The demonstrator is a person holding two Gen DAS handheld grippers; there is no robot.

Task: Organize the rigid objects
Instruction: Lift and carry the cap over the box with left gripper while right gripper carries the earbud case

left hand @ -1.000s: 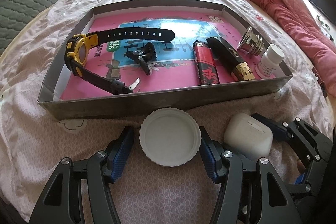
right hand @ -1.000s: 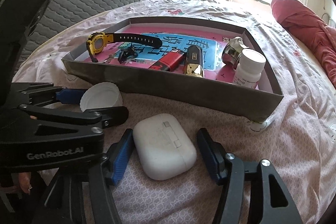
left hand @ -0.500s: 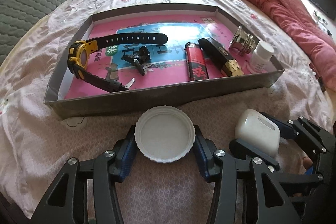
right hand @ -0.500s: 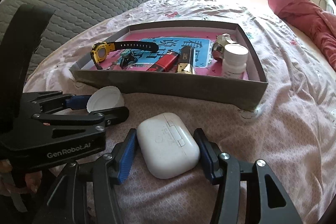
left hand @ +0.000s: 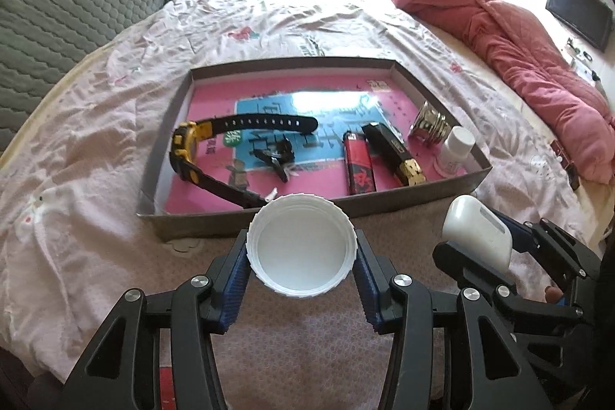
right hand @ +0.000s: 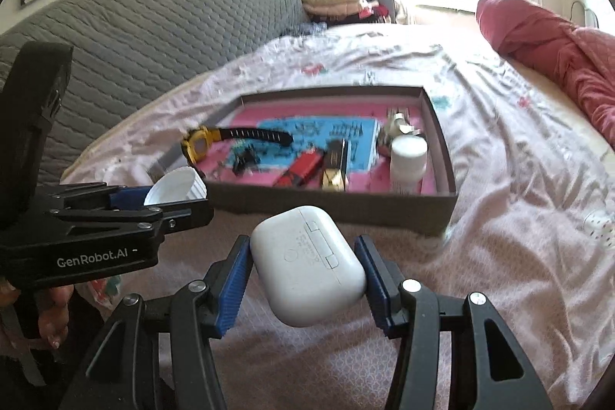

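We see a bed (left hand: 115,125) under a pale pink sheet, with a red quilt (left hand: 511,56) rolled along its far side. On the sheet sits a shallow grey box (left hand: 292,214) with a pink and blue printed floor; the print there is too small for us to read. Inside it lie a yellow and black watch (left hand: 192,148) with its strap stretched across the box, a red lighter (left hand: 359,166) and a black and gold bar (left hand: 396,156), both with their long axes running from the near wall toward the far one, a shiny metal piece (left hand: 428,122) and a small white bottle (left hand: 455,150) standing upright.

Our left gripper (left hand: 301,269) is clamped on a white lid (left hand: 301,248), its hollow side facing up toward us, held just in front of the box's near wall. On that gripper's side we read "GenRobot.AI" in the right wrist view.

Our right gripper (right hand: 307,268) grips a white earbud case (right hand: 307,262), long axis slanting away to the left, hinge side up; its printed text is unreadable.
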